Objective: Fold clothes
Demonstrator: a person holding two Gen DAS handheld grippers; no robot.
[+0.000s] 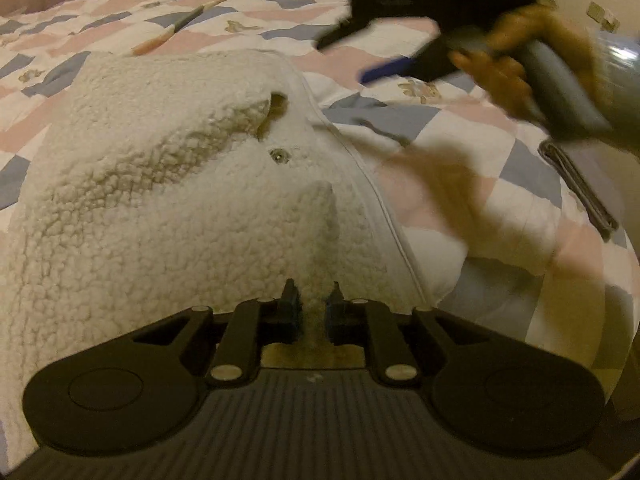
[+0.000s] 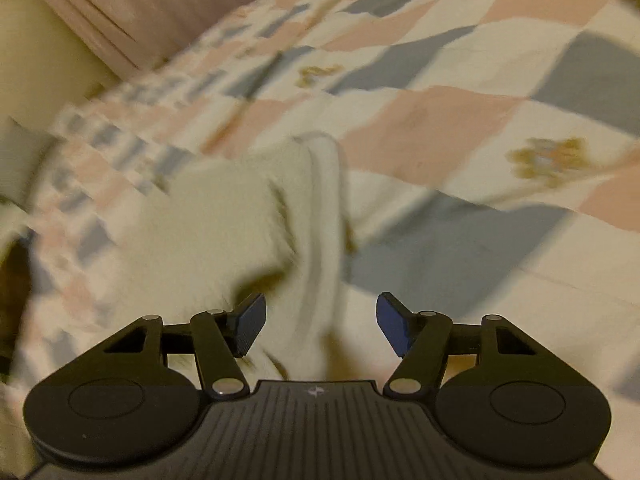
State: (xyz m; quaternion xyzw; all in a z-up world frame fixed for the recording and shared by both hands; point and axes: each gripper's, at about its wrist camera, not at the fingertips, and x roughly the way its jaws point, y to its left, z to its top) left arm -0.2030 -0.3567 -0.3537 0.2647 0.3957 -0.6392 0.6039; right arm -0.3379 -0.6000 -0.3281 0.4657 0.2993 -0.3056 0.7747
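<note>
From the left wrist, the left tool (image 1: 312,300) is clenched on a pinch of the cream fleece garment (image 1: 180,184), its two fingers drawn close with a ridge of pile squeezed between them. The garment lies spread on the quilt (image 1: 460,128) of the bed, one flap turned over near a metal snap (image 1: 276,155), and a smooth white binding edge (image 1: 368,184) runs down its right side. The right tool (image 1: 400,52) shows blurred in the air above the quilt, held in the person's hand (image 1: 516,68), apart from the fabric. A dark folded item (image 1: 576,188) sits at the bed's right edge, well clear of the work.

From the right wrist, the same tool (image 2: 320,324) is released, its blue pads (image 2: 252,322) standing wide with nothing between them. Below and ahead lies the garment's white edge (image 2: 324,216), running roughly between the pads but not touched by either as far as the blur allows.

The step in hand looks like taking a second hold so the fleece can be folded. To do it well, I would keep the left pinch firm and low so the thick pile does not slip, bring the open tool down squarely over the binding edge, and close on the bound seam, not on loose fluff. Both holds should then lift level, or the bulky cloth may sag and fold crookedly.
</note>
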